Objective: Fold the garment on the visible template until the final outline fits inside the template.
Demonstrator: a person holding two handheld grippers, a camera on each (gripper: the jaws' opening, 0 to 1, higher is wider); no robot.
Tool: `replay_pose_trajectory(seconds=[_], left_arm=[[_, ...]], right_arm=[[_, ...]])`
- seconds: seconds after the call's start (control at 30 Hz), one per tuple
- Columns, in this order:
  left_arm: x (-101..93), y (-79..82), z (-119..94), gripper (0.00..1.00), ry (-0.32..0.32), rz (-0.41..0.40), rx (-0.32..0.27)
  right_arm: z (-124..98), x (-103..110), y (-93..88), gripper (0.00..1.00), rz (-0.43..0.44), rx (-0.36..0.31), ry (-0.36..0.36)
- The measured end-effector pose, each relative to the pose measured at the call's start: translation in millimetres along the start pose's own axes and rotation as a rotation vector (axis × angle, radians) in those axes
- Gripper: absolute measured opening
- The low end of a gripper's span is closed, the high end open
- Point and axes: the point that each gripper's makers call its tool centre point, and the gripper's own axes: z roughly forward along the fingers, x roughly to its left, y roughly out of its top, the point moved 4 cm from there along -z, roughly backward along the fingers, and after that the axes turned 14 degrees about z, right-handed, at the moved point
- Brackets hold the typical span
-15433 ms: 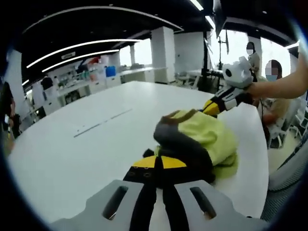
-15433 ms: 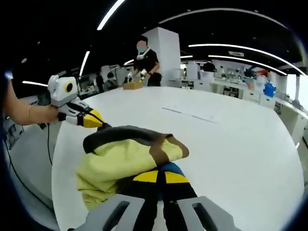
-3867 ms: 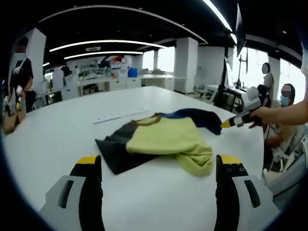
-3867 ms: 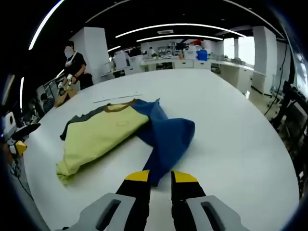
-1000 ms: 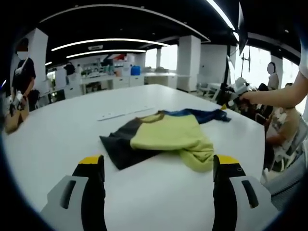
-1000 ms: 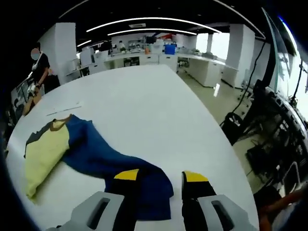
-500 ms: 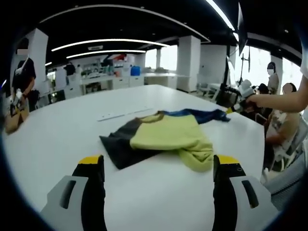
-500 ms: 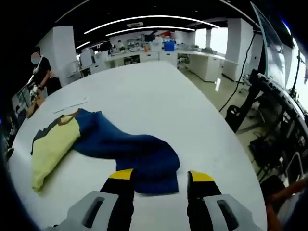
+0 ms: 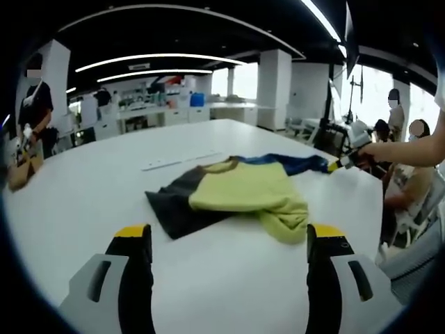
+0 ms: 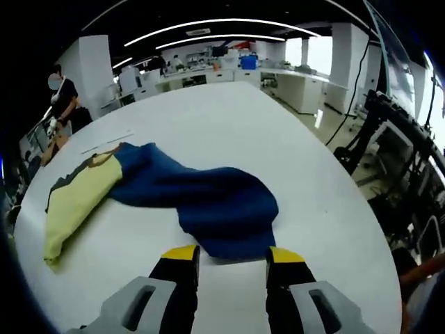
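The white table [image 9: 83,209] carried the garment [image 9: 236,198], spread loosely with its blue sleeve [image 10: 208,198] extended and the yellow hem bunched. No fold appeared complete, I judged. My left gripper [image 9: 229,243] stood wide open, clear of it; my right gripper [image 10: 228,259] was open at the sleeve end

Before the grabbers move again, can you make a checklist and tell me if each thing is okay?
1. Left gripper open: ok, jaws wide apart, short of the garment.
2. Right gripper open: ok, jaws parted just short of the blue sleeve.
3. Blue sleeve laid out flat: ok, it lies stretched on the table.
4. Yellow hem smooth: not ok, it is bunched.
5. Garment inside the template: cannot tell; I see no outline, just a thin strip beyond the collar.
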Motion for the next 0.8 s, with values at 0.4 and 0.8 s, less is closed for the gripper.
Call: replay_pose_trajectory(seconds=[0.4, 0.8], left_arm=[[1.7, -4.2, -2.7, 0.87, 0.016, -0.011, 0.017], [4.3, -6.1, -3.3, 0.85, 0.026, -0.029, 0.018]], right_arm=[[17.4, -1.2, -1.9, 0.16, -0.031, -0.017, -0.015], [12.6, -10.8, -5.3, 0.0, -0.052, -0.024, -0.068]])
